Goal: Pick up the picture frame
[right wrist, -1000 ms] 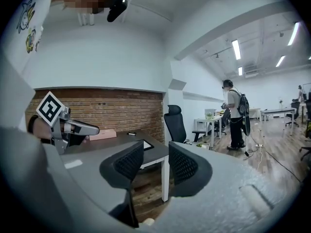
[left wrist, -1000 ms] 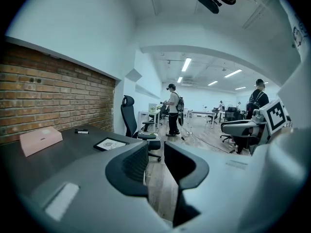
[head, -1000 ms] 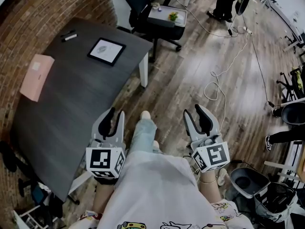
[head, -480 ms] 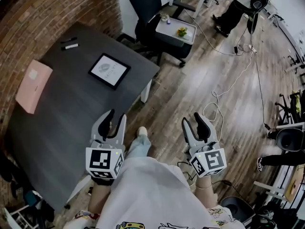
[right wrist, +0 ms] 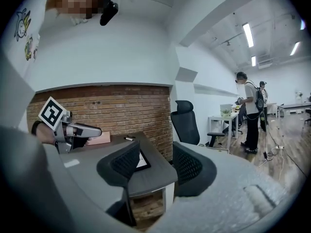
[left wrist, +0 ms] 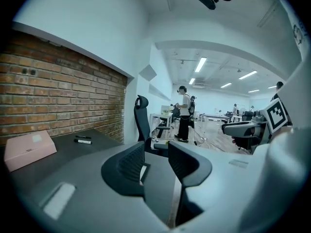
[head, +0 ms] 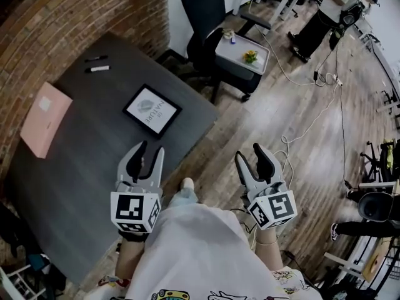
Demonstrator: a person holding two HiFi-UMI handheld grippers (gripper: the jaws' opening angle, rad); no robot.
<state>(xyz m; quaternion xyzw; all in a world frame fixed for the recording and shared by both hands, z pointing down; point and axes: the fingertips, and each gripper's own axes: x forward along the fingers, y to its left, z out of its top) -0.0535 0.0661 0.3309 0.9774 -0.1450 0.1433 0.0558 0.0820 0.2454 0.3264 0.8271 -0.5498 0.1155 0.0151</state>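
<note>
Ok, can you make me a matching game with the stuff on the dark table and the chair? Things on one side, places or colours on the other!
Things:
1. picture frame
2. flat box
3. office chair
4. two markers

Clues:
a. stands on the wooden floor, past the table
b. pink
c. black rim, lying flat mid-table
d. thin, side by side at the table's far end

Pairs: 1-c, 2-b, 3-a, 4-d.

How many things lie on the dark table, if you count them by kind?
picture frame: 1
pink box: 1
markers: 2
Total: 4
</note>
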